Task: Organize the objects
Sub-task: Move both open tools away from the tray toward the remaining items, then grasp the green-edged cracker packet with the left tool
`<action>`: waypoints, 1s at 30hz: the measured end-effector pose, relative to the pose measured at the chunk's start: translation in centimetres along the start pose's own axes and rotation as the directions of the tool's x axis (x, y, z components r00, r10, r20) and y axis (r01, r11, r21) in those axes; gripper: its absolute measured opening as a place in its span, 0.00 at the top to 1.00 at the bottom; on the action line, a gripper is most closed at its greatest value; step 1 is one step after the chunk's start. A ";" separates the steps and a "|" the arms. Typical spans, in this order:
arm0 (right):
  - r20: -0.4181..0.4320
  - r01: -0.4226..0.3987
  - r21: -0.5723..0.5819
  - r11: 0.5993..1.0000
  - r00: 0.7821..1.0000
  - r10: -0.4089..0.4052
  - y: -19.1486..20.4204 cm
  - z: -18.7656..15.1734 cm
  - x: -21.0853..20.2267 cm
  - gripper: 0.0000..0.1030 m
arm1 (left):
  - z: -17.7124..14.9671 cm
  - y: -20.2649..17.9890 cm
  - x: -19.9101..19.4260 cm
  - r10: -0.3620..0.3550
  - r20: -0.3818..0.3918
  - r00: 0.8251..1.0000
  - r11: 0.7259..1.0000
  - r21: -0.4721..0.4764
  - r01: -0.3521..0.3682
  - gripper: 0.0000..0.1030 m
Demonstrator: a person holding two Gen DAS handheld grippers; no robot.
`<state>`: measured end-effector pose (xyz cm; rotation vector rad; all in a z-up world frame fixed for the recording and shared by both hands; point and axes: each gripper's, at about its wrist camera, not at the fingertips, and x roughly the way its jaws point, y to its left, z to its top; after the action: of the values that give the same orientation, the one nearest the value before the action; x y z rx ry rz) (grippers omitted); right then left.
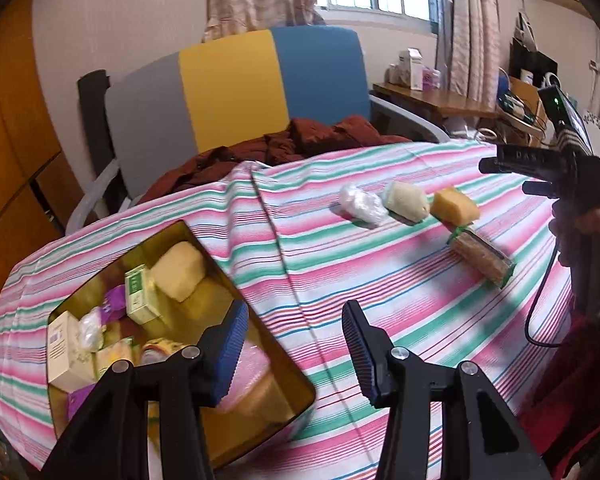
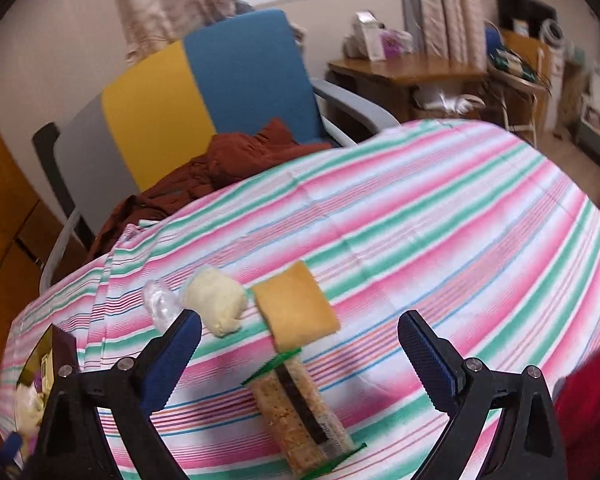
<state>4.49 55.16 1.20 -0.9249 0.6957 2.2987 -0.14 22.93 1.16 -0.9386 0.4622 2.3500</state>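
Left wrist view looks over a surface (image 1: 380, 292) draped in a pink, green and white striped cloth. The left claw (image 1: 296, 340) hangs open and empty, one finger over the corner of a gold tin (image 1: 228, 280) that already holds small boxes, a pale yellow block and wrapped packets (probably the collecting place for this tidy-up). Four loose things lie in a row farther off: a clear plastic wrapper (image 1: 360, 205), a white lump (image 1: 405, 201), an orange sponge (image 1: 456, 205) and a long snack bar in green-edged wrap (image 1: 482, 257). At the right edge a hand grips the other tool above them.

Right wrist view shows what the first cannot: the right claw (image 2: 300, 360) is spread wide, empty, its fingers either side of the snack bar (image 2: 300, 416), which points away and touches the sponge (image 2: 298, 306). That framing suggests the bar is the next pick. Only a sliver of the tin (image 2: 50, 354) appears here, so its contents are readable only from the left.
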 end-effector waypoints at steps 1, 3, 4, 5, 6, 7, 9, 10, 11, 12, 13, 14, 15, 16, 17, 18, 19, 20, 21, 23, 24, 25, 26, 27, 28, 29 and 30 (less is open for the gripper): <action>-0.005 -0.001 0.013 1.000 1.000 0.001 -0.2 0.0 0.1 0.04 | 0.1 -0.4 0.4 -0.009 -0.007 1.000 1.000 0.005 0.009 0.52; -0.010 -0.007 0.050 0.999 1.000 0.007 -0.9 0.2 0.2 0.03 | 0.3 -1.1 1.0 -0.022 -0.017 1.000 1.000 0.019 0.022 0.52; -0.011 -0.006 0.062 0.998 1.000 0.006 -1.2 0.3 0.2 0.03 | 0.4 -1.5 1.3 -0.028 -0.022 0.999 0.999 0.026 0.029 0.52; -0.013 -0.003 0.079 0.997 1.000 0.004 -1.5 0.3 0.2 0.03 | 0.6 -2.1 1.8 -0.040 -0.030 0.999 0.999 0.034 0.041 0.52; -0.015 -0.004 0.095 0.995 1.000 0.005 -1.8 0.4 0.2 0.03 | 0.6 -2.5 2.1 -0.049 -0.035 0.998 0.998 0.040 0.051 0.52; -0.017 -0.008 0.109 0.994 1.000 0.010 -2.1 0.4 0.3 0.03 | 0.7 -2.8 2.4 -0.056 -0.040 0.998 0.997 0.044 0.058 0.52; -0.020 -0.016 0.142 0.990 1.000 0.019 -2.8 0.5 0.3 0.02 | 1.0 -3.8 3.1 -0.075 -0.053 0.996 0.995 0.060 0.078 0.52; -0.023 -0.016 0.155 0.988 1.000 0.020 -3.1 0.4 0.3 0.02 | 1.1 -4.3 3.5 -0.086 -0.060 0.995 0.994 0.067 0.090 0.52; -0.028 -0.018 0.172 0.985 0.999 0.023 -3.4 0.4 0.3 0.02 | 1.2 -4.5 3.7 -0.093 -0.065 0.993 0.993 0.069 0.098 0.52; -0.032 -0.019 0.187 0.982 0.999 0.025 -3.7 0.4 0.4 0.02 | 1.4 -4.9 4.2 -0.107 -0.076 0.991 0.991 0.069 0.112 0.52; -0.036 -0.018 0.204 0.979 0.999 0.025 -4.1 0.4 0.4 0.02 | 1.5 -5.2 4.5 -0.117 -0.084 0.990 0.990 0.069 0.123 0.52; -0.038 -0.013 0.216 0.976 0.999 0.022 -4.3 0.4 0.4 0.02 | 1.6 -5.5 4.9 -0.129 -0.092 0.987 0.988 0.070 0.136 0.52; -0.038 -0.005 0.234 0.972 0.999 0.014 -4.7 0.3 0.4 0.02 | 1.8 -5.9 5.3 -0.149 -0.101 0.984 0.985 0.073 0.157 0.52; -0.037 0.000 0.249 0.968 0.999 0.010 -5.1 0.3 0.3 0.02 | 2.0 -6.2 5.7 -0.167 -0.109 0.980 0.982 0.075 0.175 0.52; -0.033 0.002 0.273 0.962 0.999 0.007 -5.6 0.3 0.2 0.02 | 2.1 -6.6 6.0 -0.182 -0.115 0.977 0.978 0.078 0.192 0.52; -0.030 0.003 0.299 0.954 1.000 0.006 -6.2 0.3 0.0 0.02 | 2.3 -7.0 6.4 -0.190 -0.120 0.974 0.976 0.083 0.201 0.52; -0.029 0.005 0.325 0.946 1.000 0.005 -6.7 0.2 -0.1 0.02 | 2.5 -7.3 6.8 -0.198 -0.126 0.972 0.974 0.086 0.209 0.52; -0.028 0.007 0.341 0.940 1.000 0.003 -7.1 0.2 -0.1 0.02 | 2.7 -7.7 7.3 -0.216 -0.138 0.966 0.969 0.087 0.230 0.52; -0.026 0.007 0.361 0.932 1.000 0.002 -7.5 0.1 -0.2 0.02 | 3.0 -8.2 7.9 -0.244 -0.157 0.957 0.963 0.081 0.259 0.52; -0.023 -0.002 0.391 0.920 1.000 0.012 -8.0 0.1 -0.3 0.02 | 3.5 -9.0 9.1 -0.301 -0.189 0.935 0.948 0.052 0.315 0.52; -0.022 -0.006 0.400 0.917 1.000 0.016 -8.2 0.1 -0.3 0.02 | 3.7 -9.4 9.5 -0.324 -0.202 0.924 0.940 0.041 0.338 0.52; -0.020 -0.009 0.403 0.915 1.000 0.019 -8.3 0.1 -0.3 0.02 | 3.9 -9.9 9.9 -0.342 -0.212 0.916 0.934 0.031 0.356 0.52; -0.019 -0.013 0.401 0.916 1.000 0.022 -8.2 0.2 -0.4 0.02 | 4.1 -10.4 10.3 -0.355 -0.221 0.908 0.929 0.024 0.369 0.52; -0.018 -0.018 0.397 0.918 0.999 0.027 -8.1 0.2 -0.4 0.02 | 4.4 -11.3 10.9 -0.375 -0.237 0.896 0.921 0.018 0.390 0.52; -0.015 -0.024 0.394 0.919 0.999 0.032 -8.0 0.2 -0.5 0.02 | 4.6 -11.9 11.3 -0.391 -0.248 0.886 0.913 0.014 0.407 0.52; -0.012 -0.028 0.392 0.920 0.999 0.036 -7.9 0.2 -0.5 0.02 | 4.6 -12.3 11.6 -0.400 -0.253 0.881 0.909 0.012 0.416 0.52; -0.007 -0.036 0.389 0.920 0.999 0.042 -7.8 0.3 -0.6 0.02 | 4.8 -13.0 12.0 -0.409 -0.262 0.874 0.905 0.008 0.426 0.52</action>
<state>9.92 60.70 -0.16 -0.7445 1.1373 2.0766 -1.83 39.98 -5.42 -1.1845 0.3855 1.8224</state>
